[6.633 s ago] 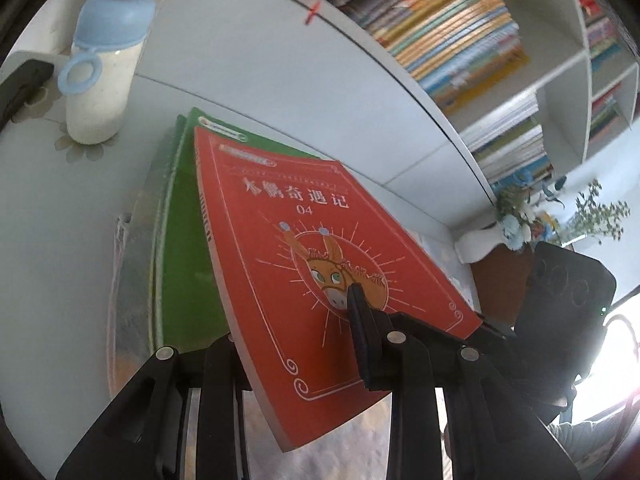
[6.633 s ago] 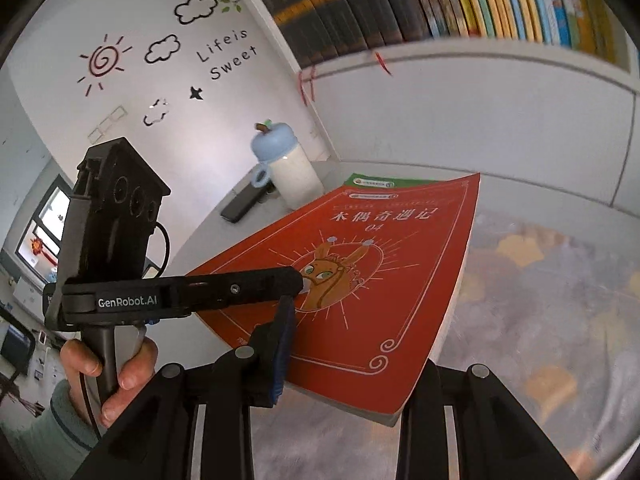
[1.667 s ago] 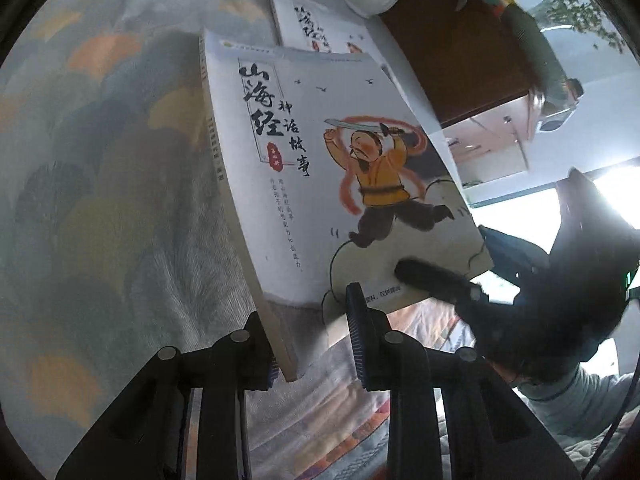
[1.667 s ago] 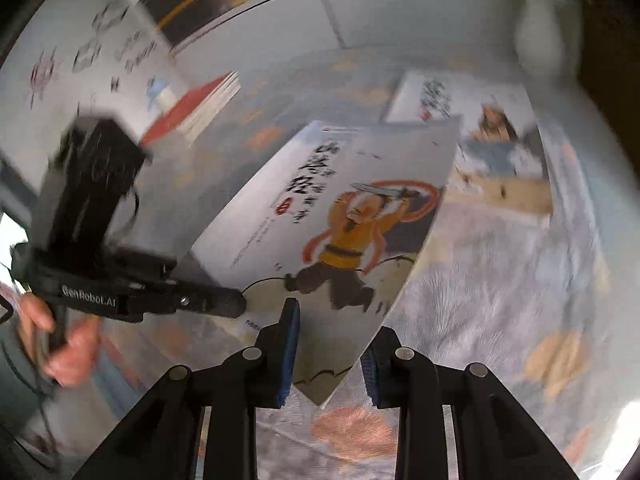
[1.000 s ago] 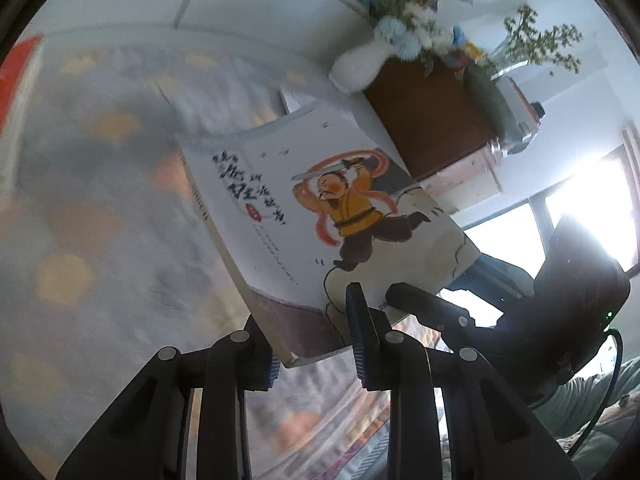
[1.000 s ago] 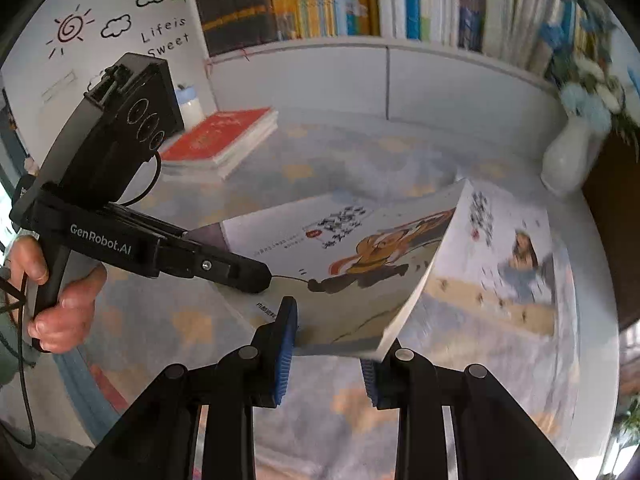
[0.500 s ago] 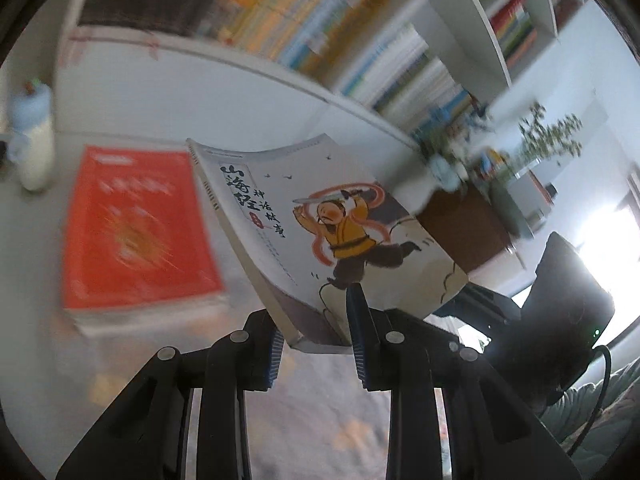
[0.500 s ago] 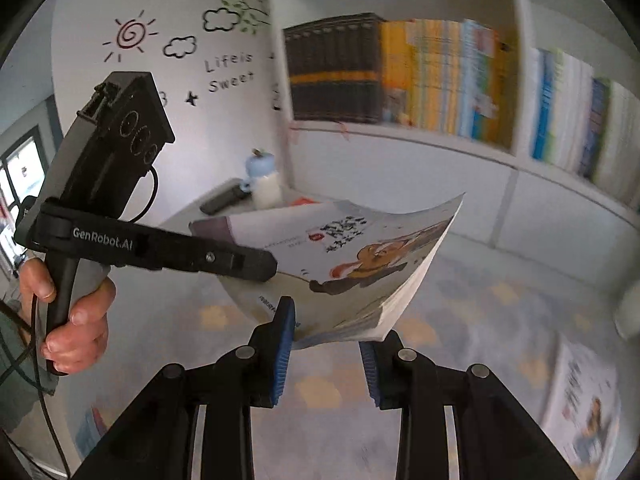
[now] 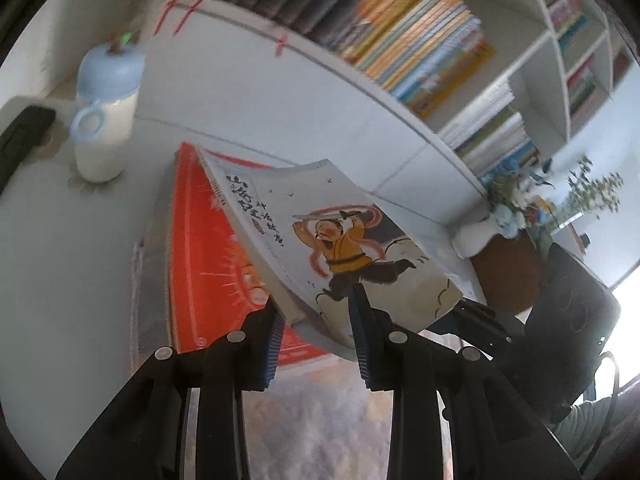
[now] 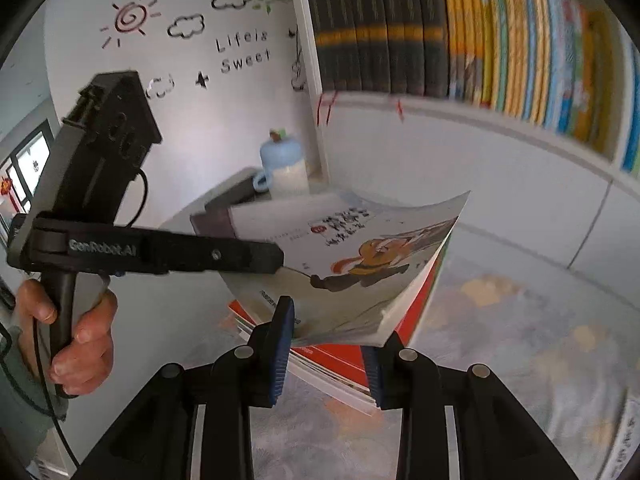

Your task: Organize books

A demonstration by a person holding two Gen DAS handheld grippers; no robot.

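Note:
A grey-white book with a sword-swinging figure on its cover [image 9: 328,240] hangs in the air, tilted, just above a red book [image 9: 200,248] that tops a flat stack. My left gripper [image 9: 316,332] is shut on the grey-white book's near edge. My right gripper [image 10: 326,336] is shut on its other side [image 10: 360,264]. The red book also shows below it in the right wrist view [image 10: 420,312]. The left gripper's body [image 10: 160,256] is at the left of the right wrist view.
A blue-lidded white bottle [image 9: 106,112] stands left of the stack, near a dark flat object [image 9: 24,136]. A white bookshelf [image 9: 400,28] full of books runs behind. A white vase with flowers [image 9: 496,216] stands at the right. A patterned cloth [image 10: 520,360] covers the surface.
Both grippers have carried the grey-white book left, from over the patterned cloth to just above the red book on the stack. The bottle and stack are now closer.

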